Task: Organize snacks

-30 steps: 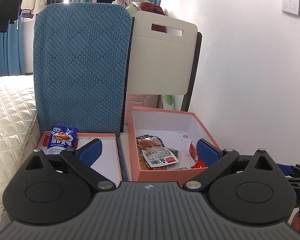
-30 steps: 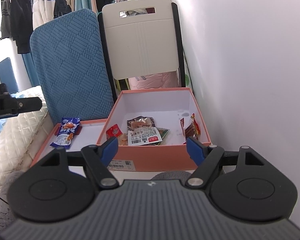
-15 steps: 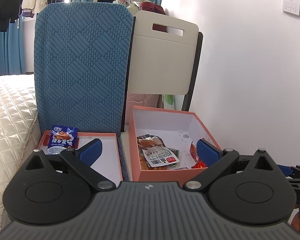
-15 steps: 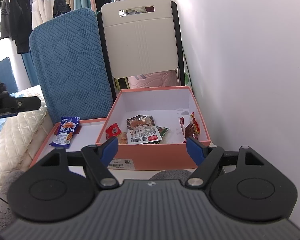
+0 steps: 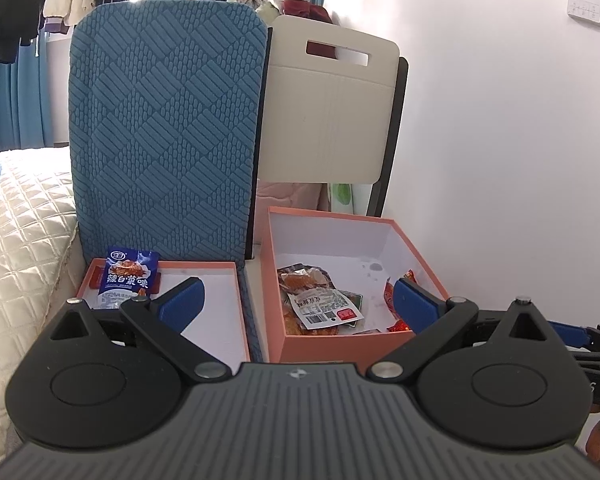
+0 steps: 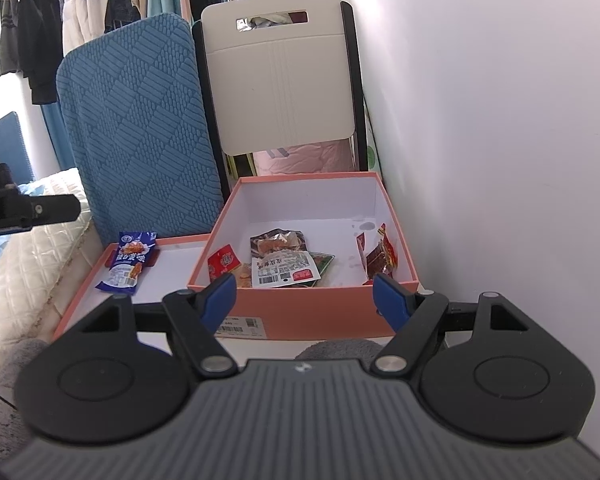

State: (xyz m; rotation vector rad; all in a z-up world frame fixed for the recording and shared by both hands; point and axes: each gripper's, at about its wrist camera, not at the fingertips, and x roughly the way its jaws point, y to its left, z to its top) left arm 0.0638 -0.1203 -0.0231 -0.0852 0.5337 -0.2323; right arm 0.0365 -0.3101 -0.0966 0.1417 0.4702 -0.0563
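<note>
Snack: blue shiny packet (image 5: 125,276) lies alone in flat orange lid (image 5: 220,312), long way pointing front-to-back, just ahead of left tool (image 5: 296,300). Right tool (image 6: 304,294) faces deep orange box (image 6: 312,312). Both tools spread wide, nothing pinched.

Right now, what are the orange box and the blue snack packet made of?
The box looks like matte cardboard: stiff thin walls, white inside, a stuck-on barcode label. The packet looks like glossy plastic film: it shines, crinkles and has sealed ends.

glossy plastic snack packets (image 6: 285,270), matt cardboard box (image 6: 312,312), textured blue cloth cushion (image 5: 168,132)
</note>
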